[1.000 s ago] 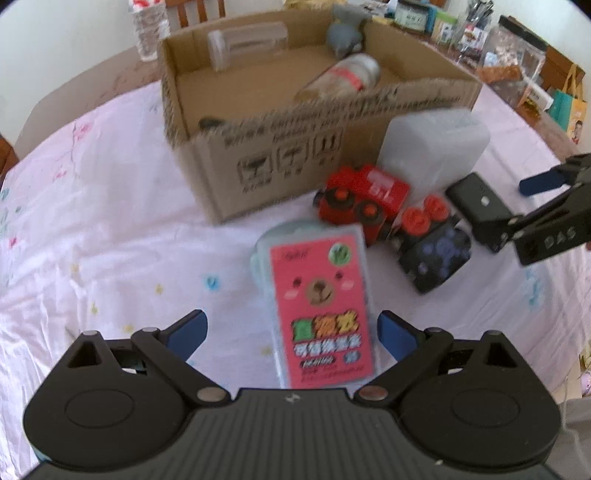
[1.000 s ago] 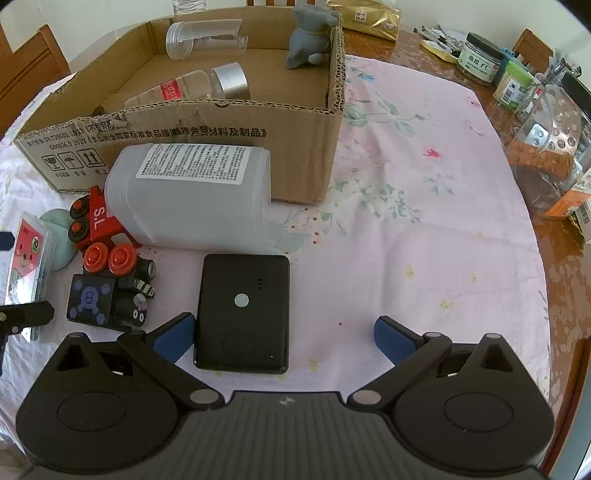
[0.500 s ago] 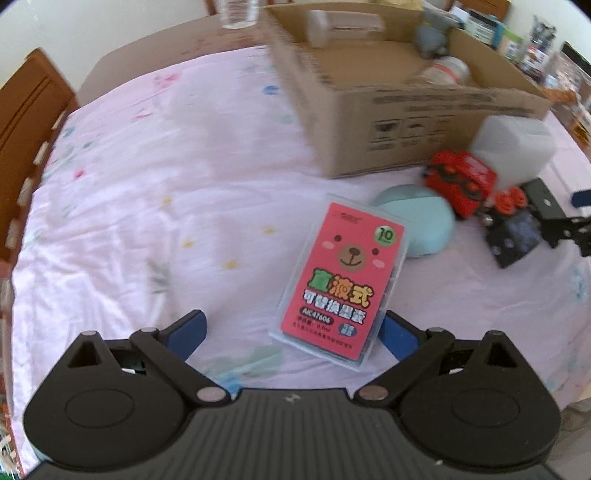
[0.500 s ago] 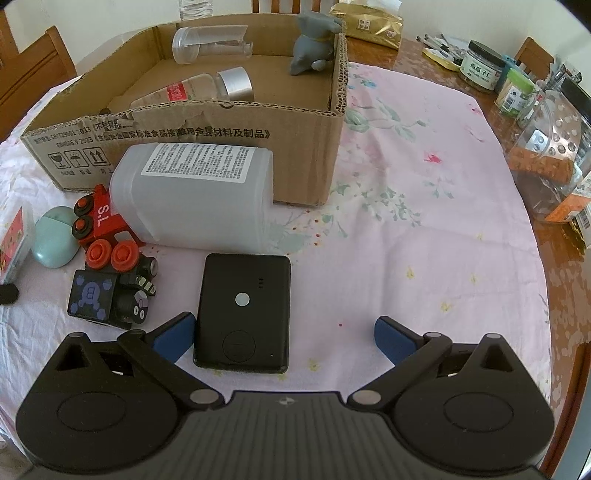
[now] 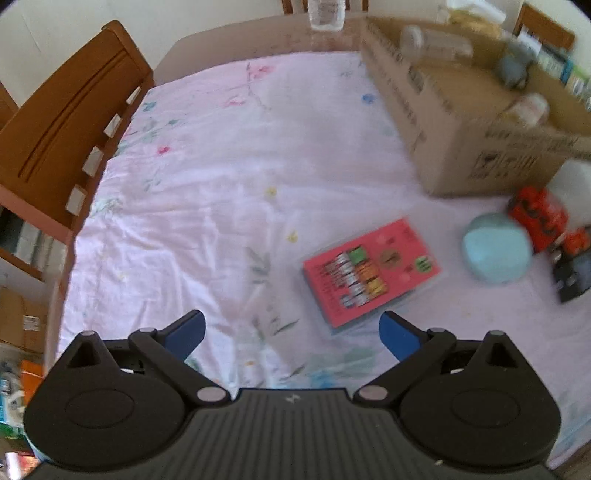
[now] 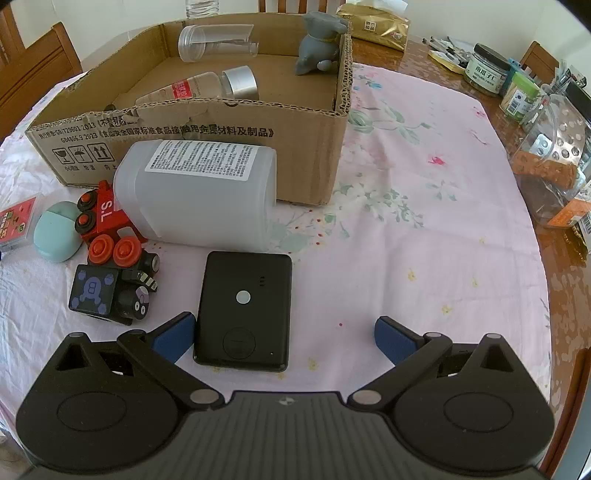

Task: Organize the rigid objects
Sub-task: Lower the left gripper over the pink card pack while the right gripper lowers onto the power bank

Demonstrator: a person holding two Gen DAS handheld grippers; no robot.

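Observation:
My left gripper is open and empty above the pink tablecloth. A pink flat packet lies just beyond its right finger. My right gripper is open and empty; a black flat device lies between its fingers, close to the left one. A cardboard box stands behind, holding a clear cup, a clear bottle and a grey figurine. A white jug lies on its side against the box. A red toy, a black toy and a mint oval case sit left of the device.
A wooden chair stands at the table's left edge. Jars, a plastic container and packets crowd the right side of the table. A water bottle stands at the far edge. The box also shows in the left wrist view.
My left gripper has swung left and back from the pink packet, which now lies off to its right. The right gripper has barely moved.

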